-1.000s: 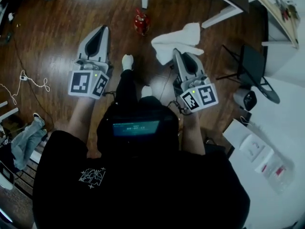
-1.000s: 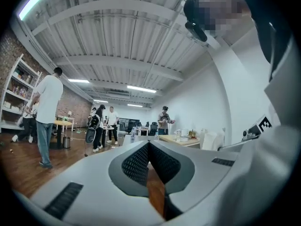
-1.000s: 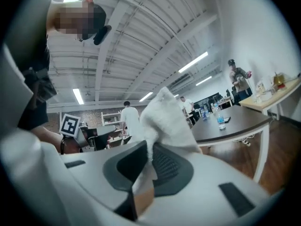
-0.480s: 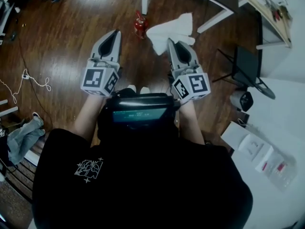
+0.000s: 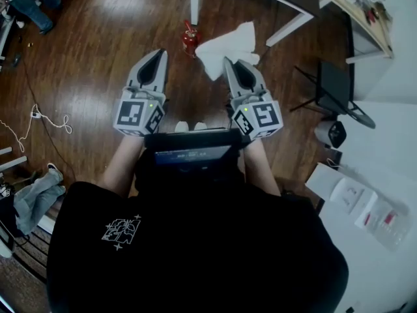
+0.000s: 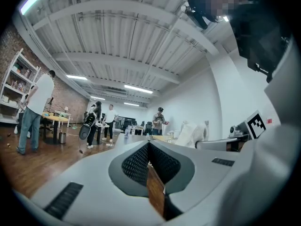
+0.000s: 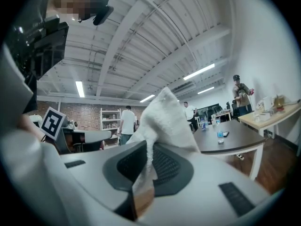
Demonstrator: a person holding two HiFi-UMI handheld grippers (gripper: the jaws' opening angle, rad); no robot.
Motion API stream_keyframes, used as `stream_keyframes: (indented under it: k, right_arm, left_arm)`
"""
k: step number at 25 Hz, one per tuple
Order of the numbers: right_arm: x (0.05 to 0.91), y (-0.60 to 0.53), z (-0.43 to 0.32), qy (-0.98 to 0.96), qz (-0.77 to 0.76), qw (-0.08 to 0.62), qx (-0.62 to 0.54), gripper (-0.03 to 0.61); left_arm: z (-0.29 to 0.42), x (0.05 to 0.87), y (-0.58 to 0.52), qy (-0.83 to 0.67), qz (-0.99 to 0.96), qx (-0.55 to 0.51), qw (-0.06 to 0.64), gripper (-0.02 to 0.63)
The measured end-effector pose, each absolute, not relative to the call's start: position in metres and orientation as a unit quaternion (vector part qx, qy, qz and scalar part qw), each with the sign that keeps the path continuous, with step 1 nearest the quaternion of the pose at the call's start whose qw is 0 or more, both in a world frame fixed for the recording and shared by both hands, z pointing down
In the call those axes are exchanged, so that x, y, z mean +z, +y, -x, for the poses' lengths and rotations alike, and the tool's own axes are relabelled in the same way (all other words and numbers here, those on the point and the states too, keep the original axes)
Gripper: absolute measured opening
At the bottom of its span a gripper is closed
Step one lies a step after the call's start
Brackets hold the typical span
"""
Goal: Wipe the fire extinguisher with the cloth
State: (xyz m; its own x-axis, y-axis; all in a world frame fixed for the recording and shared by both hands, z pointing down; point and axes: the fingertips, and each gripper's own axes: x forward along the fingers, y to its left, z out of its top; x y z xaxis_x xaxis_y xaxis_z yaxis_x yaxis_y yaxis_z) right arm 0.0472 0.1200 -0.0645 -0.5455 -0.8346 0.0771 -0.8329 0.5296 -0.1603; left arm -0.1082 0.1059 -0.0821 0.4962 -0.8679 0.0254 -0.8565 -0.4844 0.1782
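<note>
A big open-plan workspace, part office, part lab: white beamed ceiling [image 6: 117, 13] with strip lights [image 6: 138, 88], a brick wall [image 6: 9, 46], stocked shelves [image 6: 14, 84], work tables [image 7: 230, 138], people [image 6: 35, 109] standing about, wood floor [image 5: 85, 38] with loose cables [image 5: 49, 119]

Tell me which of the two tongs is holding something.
The right tongs: they are shut on the white cloth, which bunches up beyond the jaws. The left tongs are shut with nothing between them.
</note>
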Motion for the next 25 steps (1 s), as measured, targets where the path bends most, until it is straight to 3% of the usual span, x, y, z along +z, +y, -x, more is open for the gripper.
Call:
stream_keyframes:
  k: [25]
  right_arm:
    - [-0.064, 0.12, -0.044, 0.868, 0.487, 0.007, -0.094, 0.051]
  left_arm:
    - [0.095, -0.084, 0.101, -0.483, -0.871, -0.035, 0.082, 0.002]
